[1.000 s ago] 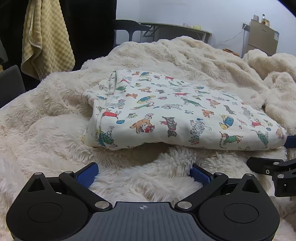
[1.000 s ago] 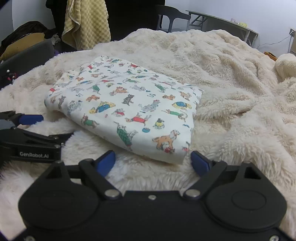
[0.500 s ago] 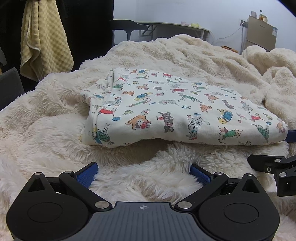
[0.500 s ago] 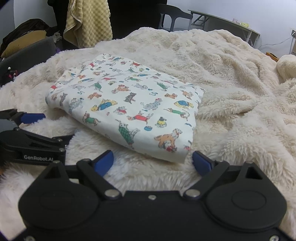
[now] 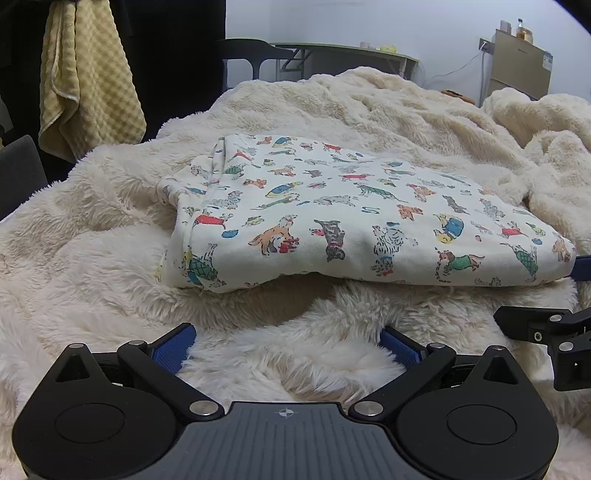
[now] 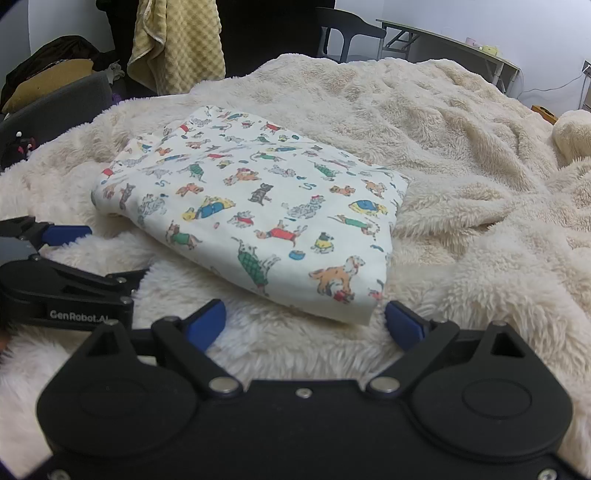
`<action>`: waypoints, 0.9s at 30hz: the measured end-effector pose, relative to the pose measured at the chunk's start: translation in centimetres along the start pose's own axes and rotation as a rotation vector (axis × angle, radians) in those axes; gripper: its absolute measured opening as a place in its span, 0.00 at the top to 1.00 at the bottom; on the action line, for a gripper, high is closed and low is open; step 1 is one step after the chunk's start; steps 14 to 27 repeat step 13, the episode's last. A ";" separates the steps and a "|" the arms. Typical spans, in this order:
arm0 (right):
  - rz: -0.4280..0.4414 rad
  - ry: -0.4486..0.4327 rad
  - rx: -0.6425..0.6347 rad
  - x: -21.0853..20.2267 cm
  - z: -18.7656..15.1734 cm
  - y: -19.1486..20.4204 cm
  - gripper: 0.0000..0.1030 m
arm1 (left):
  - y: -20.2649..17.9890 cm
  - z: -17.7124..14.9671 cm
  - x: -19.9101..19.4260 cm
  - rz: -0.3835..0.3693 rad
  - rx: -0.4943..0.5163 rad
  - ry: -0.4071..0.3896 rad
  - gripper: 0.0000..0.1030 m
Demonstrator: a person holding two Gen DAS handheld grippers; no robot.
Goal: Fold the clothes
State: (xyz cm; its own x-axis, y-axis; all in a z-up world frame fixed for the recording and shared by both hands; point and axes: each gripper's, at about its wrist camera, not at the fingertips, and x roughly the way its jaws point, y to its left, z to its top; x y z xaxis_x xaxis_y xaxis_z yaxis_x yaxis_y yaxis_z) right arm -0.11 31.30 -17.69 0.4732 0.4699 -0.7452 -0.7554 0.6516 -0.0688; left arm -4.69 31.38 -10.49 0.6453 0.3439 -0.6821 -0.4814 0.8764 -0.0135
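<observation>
A folded white garment printed with small colourful dogs lies flat on a fluffy cream blanket. My left gripper stands open just short of the garment's near edge, nothing between its blue pads. My right gripper is open too, close to the garment's near corner without touching it. In the left wrist view the right gripper shows at the right edge. The left gripper shows at the left of the right wrist view.
A yellow waffle towel hangs at the back left. A dark chair and a folding table stand behind the bed. A cabinet is at the far right, and a grey seat stands left.
Both grippers have drawn back a little and lifted slightly from the garment, staying open. The folded garment has not moved.
</observation>
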 end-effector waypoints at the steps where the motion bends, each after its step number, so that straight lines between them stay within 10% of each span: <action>1: 0.000 0.000 0.000 0.0 0.0 0.0 0.10 | 0.0 0.0 0.0 0.000 0.000 0.000 0.00; 27: 0.000 0.001 -0.001 0.0 0.0 0.0 0.10 | -0.2 -0.2 0.0 -0.012 0.004 -0.001 0.00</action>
